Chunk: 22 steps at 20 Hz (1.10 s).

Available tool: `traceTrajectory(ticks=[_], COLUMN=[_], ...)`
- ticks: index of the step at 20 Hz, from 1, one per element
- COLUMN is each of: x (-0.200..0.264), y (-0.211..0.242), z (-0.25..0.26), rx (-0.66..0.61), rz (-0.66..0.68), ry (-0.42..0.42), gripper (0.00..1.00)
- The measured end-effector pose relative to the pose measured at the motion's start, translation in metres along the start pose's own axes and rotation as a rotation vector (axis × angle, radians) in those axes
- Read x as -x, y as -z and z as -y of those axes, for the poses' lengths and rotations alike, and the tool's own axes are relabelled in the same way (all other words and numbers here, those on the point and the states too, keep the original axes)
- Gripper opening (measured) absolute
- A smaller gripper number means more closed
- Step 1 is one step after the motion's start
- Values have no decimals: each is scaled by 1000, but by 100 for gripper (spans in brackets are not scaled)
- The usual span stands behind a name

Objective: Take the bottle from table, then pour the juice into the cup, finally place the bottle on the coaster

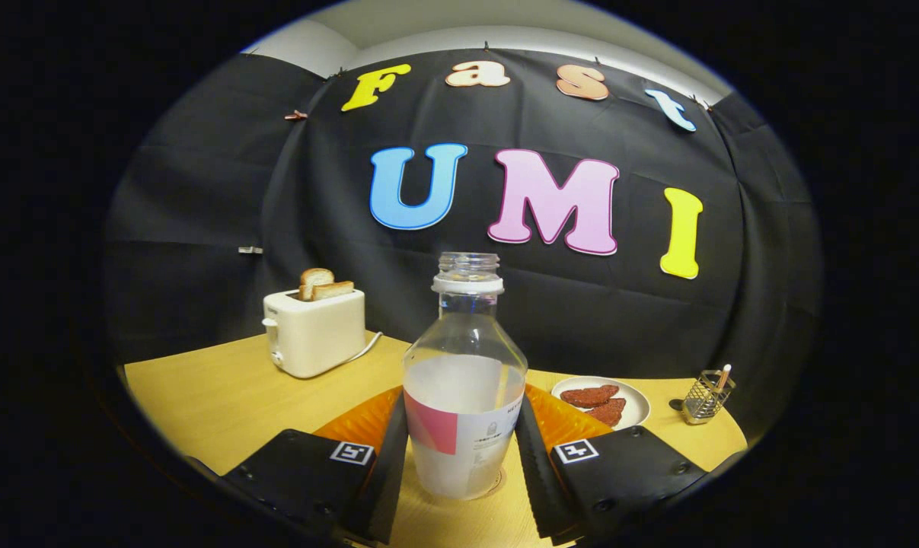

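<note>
A clear plastic bottle [464, 358] with no cap stands upright between my fingers. It holds pale cloudy juice to about half its height and wears a pink and white label. My gripper [461, 402] is shut on the bottle, one finger pressing each side of its lower body. Under the bottle's base shows the edge of a thin round wooden coaster [499, 482]. Behind the bottle, on both sides of it, lies a flat orange ribbed thing [562, 418] on the table.
On the wooden table [215, 396], a white toaster [314, 331] with two toast slices stands beyond the left finger. Beyond the right finger are a white plate [636, 399] with reddish-brown slices and a small wire holder [706, 396].
</note>
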<state>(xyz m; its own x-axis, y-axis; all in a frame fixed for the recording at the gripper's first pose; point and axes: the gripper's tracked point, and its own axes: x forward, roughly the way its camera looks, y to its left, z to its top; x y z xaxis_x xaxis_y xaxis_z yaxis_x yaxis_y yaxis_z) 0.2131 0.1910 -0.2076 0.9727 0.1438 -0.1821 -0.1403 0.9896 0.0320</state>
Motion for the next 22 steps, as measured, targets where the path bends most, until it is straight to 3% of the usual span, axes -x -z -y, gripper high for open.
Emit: traceTrajectory(ticks=[4,10,22], x=[-25,-40,-49], y=[28,62,70], z=[20,22,18], rx=[-34,-13,-31], rz=[-24,-51,-50], ry=[59,62,71], gripper=[72,72,74])
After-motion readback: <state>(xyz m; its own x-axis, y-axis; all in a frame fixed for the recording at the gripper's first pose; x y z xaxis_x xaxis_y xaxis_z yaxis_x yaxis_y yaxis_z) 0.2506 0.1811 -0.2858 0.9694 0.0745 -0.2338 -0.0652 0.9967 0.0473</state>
